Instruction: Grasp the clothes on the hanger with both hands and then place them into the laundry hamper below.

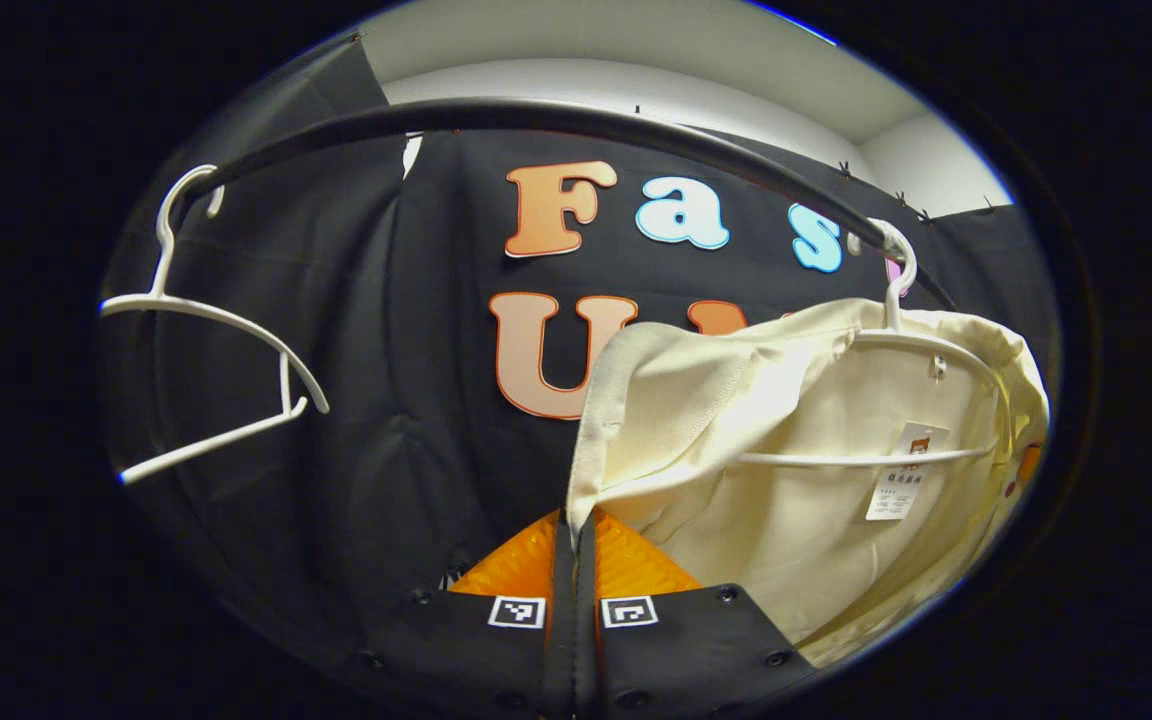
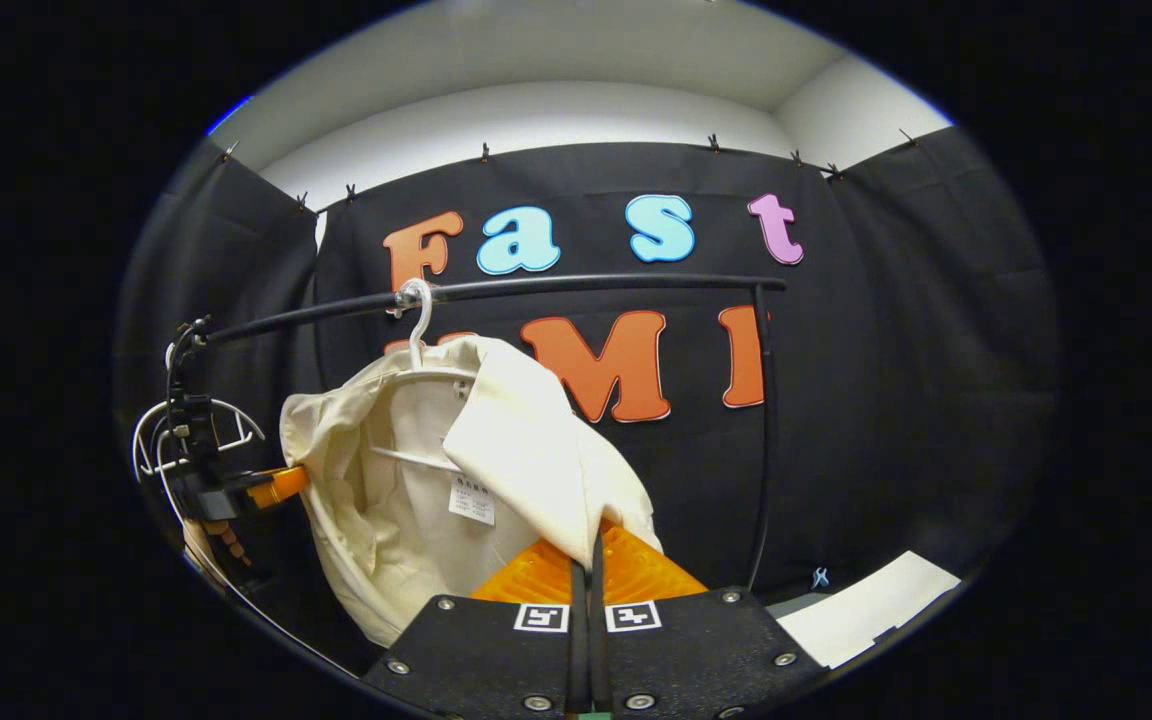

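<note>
The left gripper (image 1: 573, 530) has its two fingers pressed together with almost no gap, and the hem edge of the cream garment (image 1: 796, 440) runs straight down into that seam, so it looks pinched on the cloth. The right gripper (image 2: 591, 555) stands the same way, fingers closed tight, with a fold of the same garment (image 2: 526, 450) tapering into the line between them. Holding two separate edges makes sense for the task: the cloth is spread open between the two holds, which should let it slide off without bunching.

The garment hangs on a white hanger (image 1: 896, 335) whose hook sits over the black rail (image 1: 536, 115); in the right gripper view that hanger (image 2: 419, 330) hooks the rail (image 2: 586, 288) near its left end. The cloth is pulled forward and sideways off the hanger's shoulders, so part of the hanger's bar and a paper tag (image 1: 901, 470) show inside the opened body. My guess is the garment is not yet free, since its upper part is draped over the hanger.

Farther along the rail an empty white hanger (image 1: 221, 330) hangs bare. In the right gripper view the left gripper (image 2: 236, 490) shows at the garment's far edge. The hamper lies below, out of sight
</note>
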The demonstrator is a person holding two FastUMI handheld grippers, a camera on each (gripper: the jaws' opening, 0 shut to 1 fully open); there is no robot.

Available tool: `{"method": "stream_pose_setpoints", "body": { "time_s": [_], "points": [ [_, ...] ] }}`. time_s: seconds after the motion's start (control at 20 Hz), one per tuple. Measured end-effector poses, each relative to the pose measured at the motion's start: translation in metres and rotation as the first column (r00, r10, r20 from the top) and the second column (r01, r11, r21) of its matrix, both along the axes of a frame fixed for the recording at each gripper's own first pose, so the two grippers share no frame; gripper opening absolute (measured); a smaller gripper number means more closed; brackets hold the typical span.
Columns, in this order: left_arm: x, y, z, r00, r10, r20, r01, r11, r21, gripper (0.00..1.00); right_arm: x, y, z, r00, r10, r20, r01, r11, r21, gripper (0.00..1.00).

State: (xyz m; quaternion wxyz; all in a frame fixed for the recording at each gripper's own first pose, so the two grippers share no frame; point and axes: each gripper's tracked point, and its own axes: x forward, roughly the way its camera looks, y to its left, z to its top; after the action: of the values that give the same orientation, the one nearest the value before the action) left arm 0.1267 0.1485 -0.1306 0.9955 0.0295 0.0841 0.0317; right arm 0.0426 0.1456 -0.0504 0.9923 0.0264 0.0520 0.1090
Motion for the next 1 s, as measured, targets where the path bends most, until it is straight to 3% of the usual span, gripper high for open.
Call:
{"method": "stream_pose_setpoints", "body": {
  "time_s": [0.2,0.6,1.0],
  "points": [
    [-0.001,0.011,0.027,0.999,0.015,0.047,-0.017,0.998,0.055,0.06,-0.005,-0.019,0.022,1.000,-0.010,0.024,0.010,1.000,-0.007,0.00],
    [-0.002,0.007,0.031,0.999,0.008,0.035,-0.010,0.999,0.041,0.09,-0.008,-0.040,0.053,0.998,-0.016,0.068,0.019,0.999,-0.040,0.00],
    [0.015,0.024,0.056,0.998,0.026,0.059,-0.028,0.999,0.033,0.06,0.026,-0.081,0.078,0.995,-0.045,0.092,0.049,0.998,-0.046,0.00]
  ]
}}
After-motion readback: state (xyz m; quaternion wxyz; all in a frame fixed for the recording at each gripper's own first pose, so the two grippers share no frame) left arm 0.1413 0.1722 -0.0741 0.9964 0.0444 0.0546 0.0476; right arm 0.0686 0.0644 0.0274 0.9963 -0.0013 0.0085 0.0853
